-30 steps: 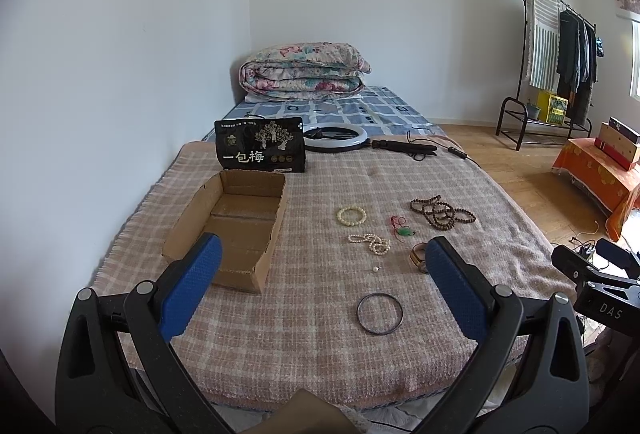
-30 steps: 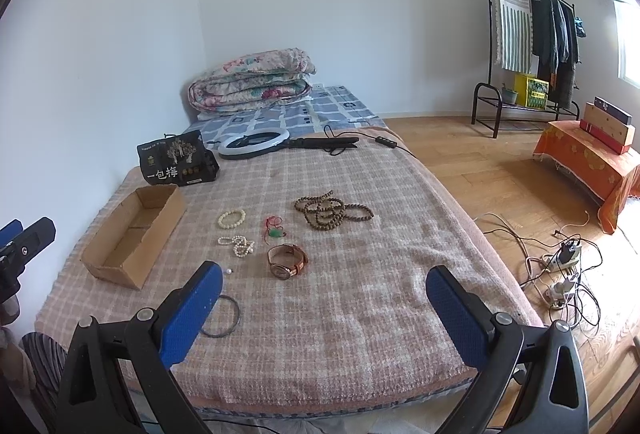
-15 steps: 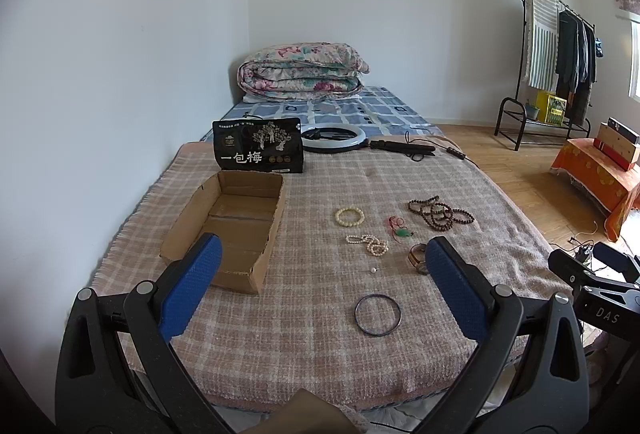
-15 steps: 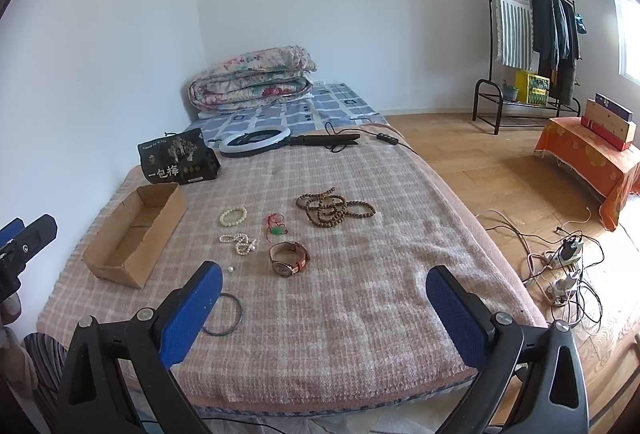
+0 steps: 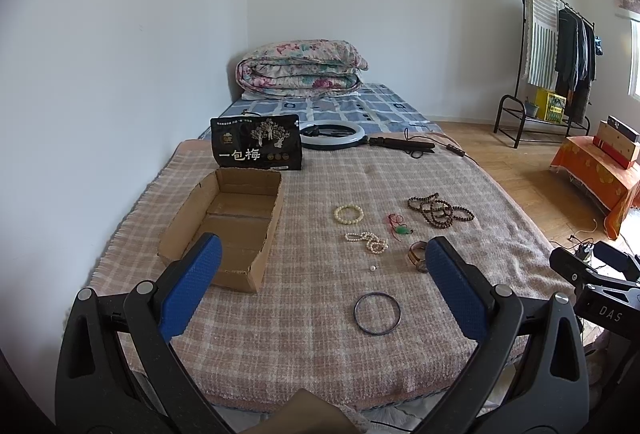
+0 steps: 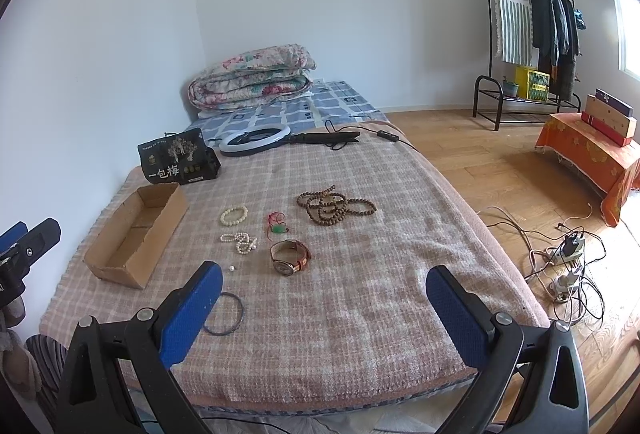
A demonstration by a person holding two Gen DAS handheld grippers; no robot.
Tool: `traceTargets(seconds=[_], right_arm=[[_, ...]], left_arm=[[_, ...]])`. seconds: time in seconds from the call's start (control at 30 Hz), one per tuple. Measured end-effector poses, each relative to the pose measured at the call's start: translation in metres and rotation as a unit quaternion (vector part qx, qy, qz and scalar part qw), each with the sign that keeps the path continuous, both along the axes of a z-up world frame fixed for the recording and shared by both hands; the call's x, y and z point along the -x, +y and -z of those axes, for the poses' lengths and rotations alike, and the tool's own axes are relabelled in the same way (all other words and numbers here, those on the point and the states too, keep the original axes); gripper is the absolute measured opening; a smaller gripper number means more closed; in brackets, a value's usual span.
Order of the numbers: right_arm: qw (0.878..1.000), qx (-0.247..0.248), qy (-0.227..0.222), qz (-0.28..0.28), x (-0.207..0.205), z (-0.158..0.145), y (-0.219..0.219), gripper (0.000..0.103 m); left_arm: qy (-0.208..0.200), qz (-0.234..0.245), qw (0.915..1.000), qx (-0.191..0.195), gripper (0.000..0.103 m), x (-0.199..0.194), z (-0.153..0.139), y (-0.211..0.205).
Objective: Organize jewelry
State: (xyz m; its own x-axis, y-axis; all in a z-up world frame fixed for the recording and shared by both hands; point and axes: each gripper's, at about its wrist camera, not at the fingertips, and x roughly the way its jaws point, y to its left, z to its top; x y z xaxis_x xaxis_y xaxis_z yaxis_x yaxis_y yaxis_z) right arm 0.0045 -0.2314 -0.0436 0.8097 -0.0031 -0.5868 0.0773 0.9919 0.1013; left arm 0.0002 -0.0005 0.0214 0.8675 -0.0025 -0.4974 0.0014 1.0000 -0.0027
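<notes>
Jewelry lies on a plaid blanket [image 5: 304, 346]: a dark bangle [image 5: 377, 312] [image 6: 224, 313], a cream bead bracelet [image 5: 348, 213] [image 6: 234, 215], a pearl strand [image 5: 368, 241] [image 6: 240, 242], a loose pearl [image 5: 373, 268], a red-corded green pendant [image 5: 401, 228] [image 6: 277, 225], a wristwatch [image 6: 289, 257] and brown prayer beads [image 5: 439, 209] [image 6: 334, 205]. An empty cardboard box [image 5: 228, 226] [image 6: 134, 234] sits left of them. My left gripper [image 5: 322, 274] is open near the bed's front edge, above the bangle. My right gripper [image 6: 320, 308] is open and empty, right of the bangle.
A black snack bag [image 5: 256, 147] stands behind the box. A ring light [image 5: 332, 135] with cable and a folded quilt [image 5: 298, 69] lie farther back. A clothes rack [image 6: 528, 33], an orange-draped stand [image 6: 588, 149] and floor cables [image 6: 560, 262] are to the right.
Both grippers have drifted slightly; the jewelry and box have not moved. Both stay open.
</notes>
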Motion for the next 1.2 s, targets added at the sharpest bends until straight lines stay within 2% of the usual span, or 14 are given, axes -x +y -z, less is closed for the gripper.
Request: traceTargets(seconds=[0.43,0.5,0.73,0.93,1.1,1.2], right_arm=[[1.0,-0.003,0.009,0.0,-0.007,0.005,0.002,0.103],[1.0,-0.003,0.011,0.0,-0.009,0.007,0.002,0.103],[1.0,-0.002,0.023,0.001,-0.018,0.014,0.001,0.103],[0.999,0.009,0.038,-0.002,-0.041,0.023,0.0,0.103],[0.998,0.04,0.044,-0.015,-0.071,0.032,0.004,0.103],[0.996,0.067,0.045,-0.033,-0.094,0.037,0.009,0.103]], left_arm=[[0.007,0.0,1.0,0.002,0.103,0.002,0.002,-0.004],[0.013,0.001,0.9999,0.001,0.103,0.0,0.018,-0.007],[0.046,0.007,0.9989,0.01,0.103,-0.012,0.034,-0.005],[0.084,0.021,0.9962,0.004,0.103,-0.049,0.048,0.004],[0.113,0.038,0.9927,-0.014,0.103,-0.077,0.062,0.003],[0.113,0.052,0.9916,-0.033,0.103,-0.091,0.069,0.0]])
